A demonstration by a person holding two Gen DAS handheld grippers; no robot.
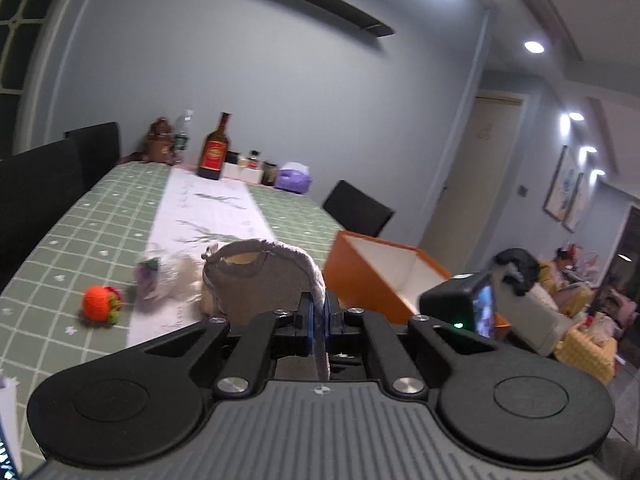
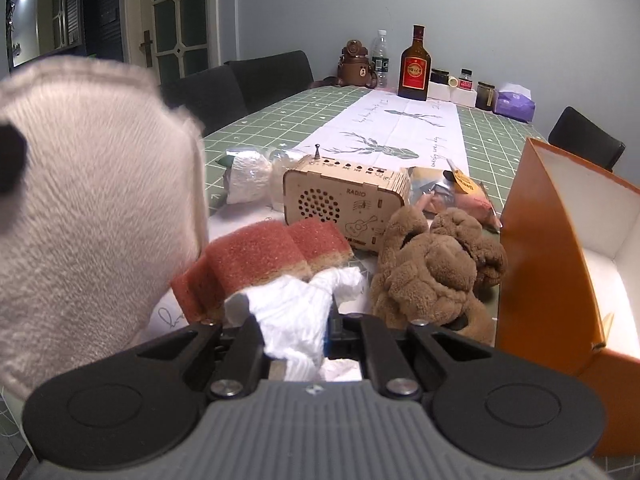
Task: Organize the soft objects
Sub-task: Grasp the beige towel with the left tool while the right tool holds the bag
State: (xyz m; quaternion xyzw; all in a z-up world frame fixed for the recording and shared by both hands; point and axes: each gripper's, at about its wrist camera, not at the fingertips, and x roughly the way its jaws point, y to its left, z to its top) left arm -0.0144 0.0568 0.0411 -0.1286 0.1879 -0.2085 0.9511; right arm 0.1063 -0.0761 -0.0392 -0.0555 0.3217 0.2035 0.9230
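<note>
My left gripper [image 1: 319,312] is shut on a grey plush slipper [image 1: 264,276] and holds it above the table; the slipper also fills the left of the right wrist view [image 2: 92,208]. My right gripper [image 2: 296,320] is shut on a crumpled white cloth [image 2: 296,312]. An orange box [image 1: 384,276], open and white inside, stands to the right, also seen in the right wrist view [image 2: 560,240]. A brown plush toy [image 2: 436,268] and a red sponge [image 2: 260,260] lie just ahead of my right gripper. An orange knitted toy [image 1: 100,304] lies on the table at left.
A wooden radio [image 2: 344,200], wrapped packets [image 2: 248,176] and a snack bag [image 2: 460,196] lie mid-table. A liquor bottle [image 2: 416,64], jars and a purple tissue pack [image 2: 514,102] stand at the far end. Black chairs [image 2: 236,84] line the table.
</note>
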